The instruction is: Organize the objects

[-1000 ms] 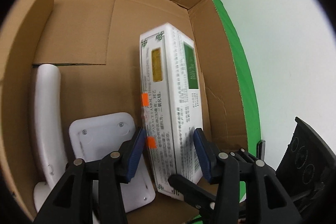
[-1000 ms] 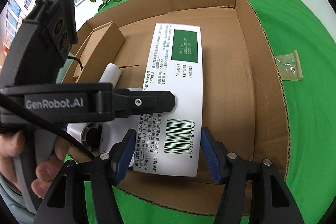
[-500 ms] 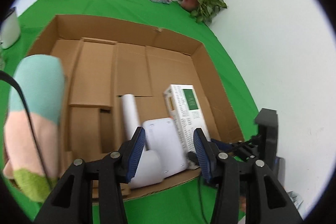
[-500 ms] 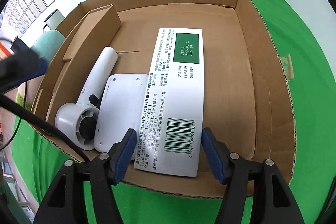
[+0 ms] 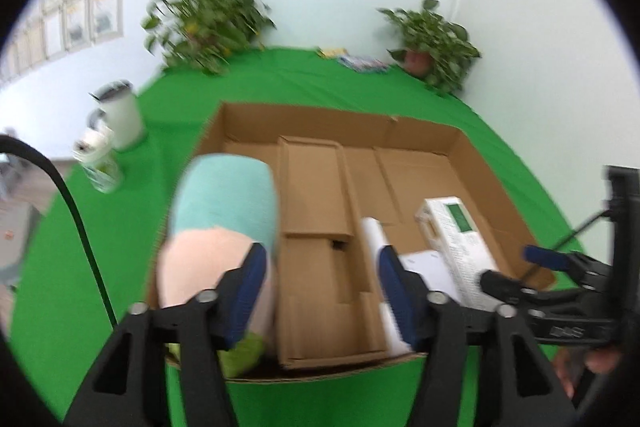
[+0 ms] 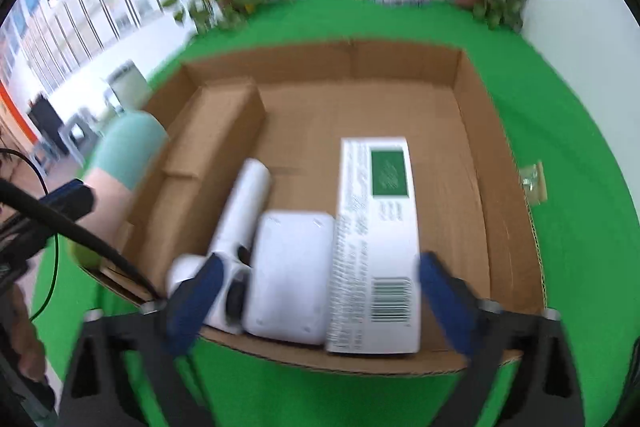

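Note:
An open cardboard box lies on a green cloth. Along its near side rest a white medicine carton with a green patch and a barcode, a flat white device and a white hair dryer. My right gripper hovers above the carton, jaws opening wide, pads off it. My left gripper hangs over the box's left near corner, jaws opening, nothing between them. A rolled teal, peach and green towel stands just behind its left finger.
A folded cardboard insert fills the box's left part. A white kettle and a bottle stand on the cloth at the left. Potted plants line the far wall. A small packet lies right of the box.
Both grippers let go of the medicine carton, rose and drew back from the box. The left one swung left toward the rolled towel. Both sets of jaws stand wider now.

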A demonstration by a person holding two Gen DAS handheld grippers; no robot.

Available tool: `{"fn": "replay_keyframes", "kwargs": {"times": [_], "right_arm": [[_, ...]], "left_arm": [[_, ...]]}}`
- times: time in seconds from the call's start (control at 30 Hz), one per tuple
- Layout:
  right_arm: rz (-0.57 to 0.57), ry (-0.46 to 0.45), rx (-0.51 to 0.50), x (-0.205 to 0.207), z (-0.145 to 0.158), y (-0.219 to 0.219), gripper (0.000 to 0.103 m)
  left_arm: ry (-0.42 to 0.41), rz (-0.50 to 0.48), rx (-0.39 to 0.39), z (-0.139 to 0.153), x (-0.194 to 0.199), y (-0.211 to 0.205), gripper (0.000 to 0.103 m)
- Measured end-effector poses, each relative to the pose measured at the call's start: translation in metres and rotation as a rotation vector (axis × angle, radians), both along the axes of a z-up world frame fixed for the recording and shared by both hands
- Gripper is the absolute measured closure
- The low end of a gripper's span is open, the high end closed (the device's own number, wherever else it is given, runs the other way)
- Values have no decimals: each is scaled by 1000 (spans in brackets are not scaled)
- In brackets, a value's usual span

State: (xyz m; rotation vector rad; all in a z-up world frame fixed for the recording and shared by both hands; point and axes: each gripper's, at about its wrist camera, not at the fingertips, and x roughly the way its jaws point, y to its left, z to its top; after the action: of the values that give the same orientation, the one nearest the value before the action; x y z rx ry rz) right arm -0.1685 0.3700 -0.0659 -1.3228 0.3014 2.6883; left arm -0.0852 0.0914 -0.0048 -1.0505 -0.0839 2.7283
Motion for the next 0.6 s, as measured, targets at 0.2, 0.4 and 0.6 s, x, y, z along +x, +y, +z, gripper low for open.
{"fn": "replay_keyframes", "kwargs": {"times": [0.2, 0.4, 0.6], "right_arm": [[-94, 290, 108, 57, 0, -32, 0], [-101, 386, 176, 75, -12, -55, 0], [-119, 354, 200, 67, -33, -55, 0]], "left_arm": [[202, 145, -173, -18, 43, 1, 21], [170, 189, -196, -53, 43, 6, 21], [208, 215, -238, -69, 39, 10, 18]]}}
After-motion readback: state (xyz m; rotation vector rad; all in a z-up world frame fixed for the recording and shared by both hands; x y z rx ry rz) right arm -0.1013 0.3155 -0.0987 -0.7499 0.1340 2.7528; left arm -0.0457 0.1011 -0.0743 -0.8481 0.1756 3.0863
